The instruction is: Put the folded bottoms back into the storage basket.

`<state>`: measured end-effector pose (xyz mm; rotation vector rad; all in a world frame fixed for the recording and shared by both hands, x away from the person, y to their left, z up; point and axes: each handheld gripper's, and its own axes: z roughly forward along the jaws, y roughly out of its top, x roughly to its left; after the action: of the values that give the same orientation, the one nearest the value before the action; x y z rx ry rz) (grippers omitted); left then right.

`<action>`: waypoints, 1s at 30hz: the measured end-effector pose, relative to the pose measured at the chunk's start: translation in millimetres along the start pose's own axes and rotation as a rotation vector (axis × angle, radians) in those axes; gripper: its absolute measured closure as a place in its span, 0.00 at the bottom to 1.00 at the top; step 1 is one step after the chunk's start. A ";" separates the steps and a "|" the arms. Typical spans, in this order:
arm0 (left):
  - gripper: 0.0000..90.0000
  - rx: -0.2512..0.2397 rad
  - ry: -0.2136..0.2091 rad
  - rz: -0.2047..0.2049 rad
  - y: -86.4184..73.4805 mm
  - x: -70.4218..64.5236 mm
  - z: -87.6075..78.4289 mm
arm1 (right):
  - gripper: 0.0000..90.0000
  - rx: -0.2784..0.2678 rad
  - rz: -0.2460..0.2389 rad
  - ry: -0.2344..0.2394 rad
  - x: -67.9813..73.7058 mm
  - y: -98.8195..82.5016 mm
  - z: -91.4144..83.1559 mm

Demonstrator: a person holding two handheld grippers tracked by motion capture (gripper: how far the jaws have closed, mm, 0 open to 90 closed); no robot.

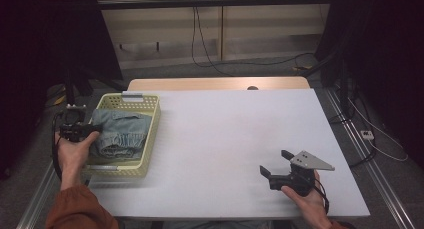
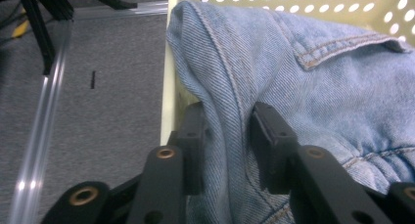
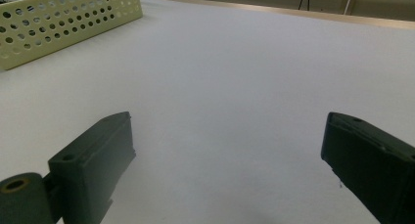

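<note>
Pinching: denim fold (image 2: 230,111) clamped by left gripper (image 2: 226,136), seemingly over basket (image 1: 152,139) left wall | right gripper (image 1: 276,164) held spread, near right.

No legible text — no label, brand or number anywhere.

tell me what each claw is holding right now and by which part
The left claw is shut on the denim jeans, pinching a seamed fold at the edge by the basket wall. The right claw is open above the table, holding nothing.
</note>
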<state>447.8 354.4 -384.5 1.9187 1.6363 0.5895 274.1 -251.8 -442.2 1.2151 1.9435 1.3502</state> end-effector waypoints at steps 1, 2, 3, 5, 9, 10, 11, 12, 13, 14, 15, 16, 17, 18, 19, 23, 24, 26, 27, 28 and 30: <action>0.79 -0.004 -0.008 -0.008 -0.4 1.0 0.3 | 0.06 0.000 0.000 0.000 0.1 0.0 -0.1; 0.81 0.003 -0.010 -0.007 -0.7 1.8 0.1 | 0.06 -0.001 -0.001 -0.001 0.0 0.0 -0.1; 0.82 0.023 -0.013 0.022 -0.5 3.9 -0.8 | 0.06 -0.001 0.000 0.001 -0.2 0.0 0.0; 0.84 0.001 -0.004 -0.012 -0.7 0.8 1.7 | 0.06 0.001 0.001 0.001 -0.1 -0.1 0.2; 0.85 0.004 0.000 -0.004 0.2 -0.4 3.0 | 0.06 0.001 0.002 0.001 -0.1 0.0 0.2; 0.85 0.003 0.000 -0.004 0.2 -0.5 3.7 | 0.06 0.002 0.004 0.001 -0.2 0.0 0.0; 0.85 0.006 -0.003 -0.005 0.3 -0.4 4.0 | 0.06 0.002 0.003 0.000 -0.2 0.0 0.0; 0.85 0.009 -0.003 -0.004 0.2 -0.4 4.4 | 0.06 0.001 0.004 0.001 -0.1 0.0 0.1; 0.85 0.015 -0.003 0.006 0.4 -0.4 4.7 | 0.06 0.000 0.002 0.001 -0.1 0.0 0.2; 0.85 0.013 -0.001 0.008 0.6 -1.0 5.6 | 0.06 0.000 0.002 -0.001 -0.1 0.1 0.2; 0.85 0.015 0.000 0.009 0.8 -1.9 6.1 | 0.06 0.001 0.004 0.001 -0.1 0.1 0.3; 0.85 0.016 0.000 0.011 1.0 -2.5 7.0 | 0.06 0.002 0.004 0.000 -0.2 0.0 0.4; 0.85 0.023 0.000 0.010 1.1 -3.3 7.9 | 0.06 0.002 0.003 -0.002 -0.2 0.0 0.4; 0.85 0.022 0.001 0.006 1.1 -4.4 9.4 | 0.06 0.002 0.004 0.000 -0.2 0.1 0.5; 0.85 0.031 0.003 0.014 1.5 -5.0 10.4 | 0.06 0.001 0.006 0.001 -0.2 0.1 0.6; 0.85 0.046 0.016 0.037 2.5 -8.4 14.4 | 0.06 0.001 0.009 0.001 -0.1 0.0 0.6; 0.85 0.043 0.017 0.037 2.5 -8.2 14.6 | 0.06 0.002 0.007 0.002 -0.1 0.1 0.2; 0.85 0.044 0.015 0.035 2.4 -8.1 14.8 | 0.06 0.002 0.007 0.002 -0.3 0.0 0.3; 0.84 0.046 0.015 0.042 2.4 -7.8 15.0 | 0.06 0.002 0.006 0.002 -0.4 -0.1 0.4; 0.84 0.046 0.016 0.041 2.3 -8.0 15.6 | 0.06 0.001 0.007 0.002 -0.4 0.0 0.4; 0.83 0.051 0.017 0.046 2.3 -7.9 17.0 | 0.06 0.001 0.008 0.002 -0.2 0.0 0.7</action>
<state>459.2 344.3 -395.7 1.9982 1.6359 0.5899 274.7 -251.6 -442.5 1.2242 1.9434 1.3551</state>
